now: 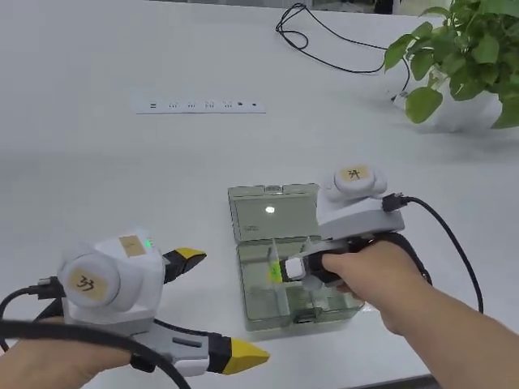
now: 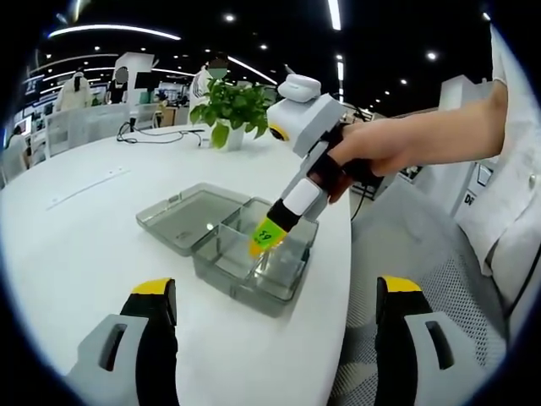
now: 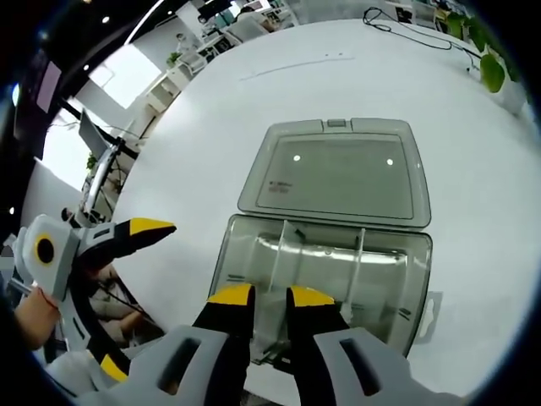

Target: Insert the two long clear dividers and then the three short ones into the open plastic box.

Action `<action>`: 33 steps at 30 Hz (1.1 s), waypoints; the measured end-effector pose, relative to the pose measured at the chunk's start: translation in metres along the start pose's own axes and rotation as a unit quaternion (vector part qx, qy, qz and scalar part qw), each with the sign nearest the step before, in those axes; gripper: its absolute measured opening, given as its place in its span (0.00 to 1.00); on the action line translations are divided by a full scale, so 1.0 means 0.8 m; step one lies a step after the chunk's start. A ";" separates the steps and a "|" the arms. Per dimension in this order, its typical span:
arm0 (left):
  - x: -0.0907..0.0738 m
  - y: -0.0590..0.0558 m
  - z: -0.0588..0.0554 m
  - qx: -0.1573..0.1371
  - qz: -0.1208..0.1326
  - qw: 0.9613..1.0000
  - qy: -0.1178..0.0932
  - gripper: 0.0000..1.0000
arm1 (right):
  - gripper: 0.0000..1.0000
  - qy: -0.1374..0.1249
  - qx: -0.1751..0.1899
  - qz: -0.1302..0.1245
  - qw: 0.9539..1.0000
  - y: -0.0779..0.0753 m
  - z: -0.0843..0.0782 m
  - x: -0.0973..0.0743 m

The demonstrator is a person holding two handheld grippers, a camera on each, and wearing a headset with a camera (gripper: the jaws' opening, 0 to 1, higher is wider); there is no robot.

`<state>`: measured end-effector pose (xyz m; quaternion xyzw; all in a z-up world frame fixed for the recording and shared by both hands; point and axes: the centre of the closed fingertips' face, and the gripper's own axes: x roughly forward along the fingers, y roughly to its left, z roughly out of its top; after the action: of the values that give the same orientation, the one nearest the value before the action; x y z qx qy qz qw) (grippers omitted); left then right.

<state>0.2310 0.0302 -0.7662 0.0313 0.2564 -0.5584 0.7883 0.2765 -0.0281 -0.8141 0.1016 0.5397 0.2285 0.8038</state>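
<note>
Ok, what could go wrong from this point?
1. The box sits near the edge of the table. The left tool hovers open beside it, not bracing it, so pressing down with the right tool could slide or tip the box.
2. The right tool's jaws stand close to upright dividers already in the box and may knock them loose.

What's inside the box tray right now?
Clear dividers stand inside the box, splitting it into compartments. The right gripper reaches into the near side; its tips cover that part, so I cannot tell whether it holds another divider.
</note>
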 end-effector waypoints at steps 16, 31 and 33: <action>-0.015 -0.003 0.014 0.000 0.040 0.999 0.000 1.00 | 0.25 -0.028 -0.022 0.066 0.997 0.014 0.021 -0.033; -0.026 -0.012 0.023 0.001 0.068 0.998 -0.007 1.00 | 0.40 -0.067 -0.119 0.121 0.983 -0.005 0.038 -0.099; -0.026 -0.014 0.024 0.000 0.070 0.998 -0.009 1.00 | 0.43 -0.065 -0.150 0.120 0.979 -0.012 0.036 -0.106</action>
<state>0.2228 0.0379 -0.7380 0.0439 0.2464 -0.5022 0.8277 0.2792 -0.0748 -0.7369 0.0582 0.4297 0.3943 0.8102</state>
